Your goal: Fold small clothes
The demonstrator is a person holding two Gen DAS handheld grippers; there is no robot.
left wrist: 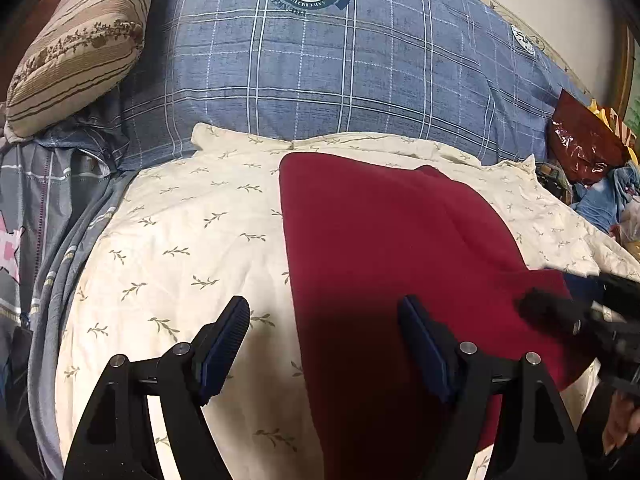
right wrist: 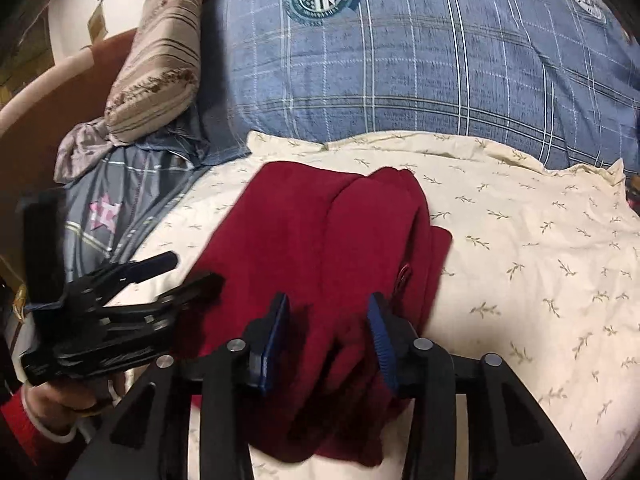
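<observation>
A dark red garment (left wrist: 376, 240) lies partly folded on a cream leaf-print cloth (left wrist: 192, 240) on the bed. My left gripper (left wrist: 324, 332) is open and empty, hovering over the garment's left edge. In the right wrist view the garment (right wrist: 296, 232) shows a doubled-over fold on its right side. My right gripper (right wrist: 328, 328) is partly open, with a bunched part of the garment between its blue pads (right wrist: 276, 336); I cannot tell if they pinch it. The left gripper (right wrist: 176, 276) shows at the left there, open. The right gripper (left wrist: 568, 308) is blurred at the garment's right edge.
A blue plaid duvet (left wrist: 340, 72) lies beyond the cream cloth. A striped tan pillow (left wrist: 76, 44) sits at the back left. Grey bedding (left wrist: 40, 208) lies at the left. A dark red shiny bag (left wrist: 580, 144) and other clutter sit at the right.
</observation>
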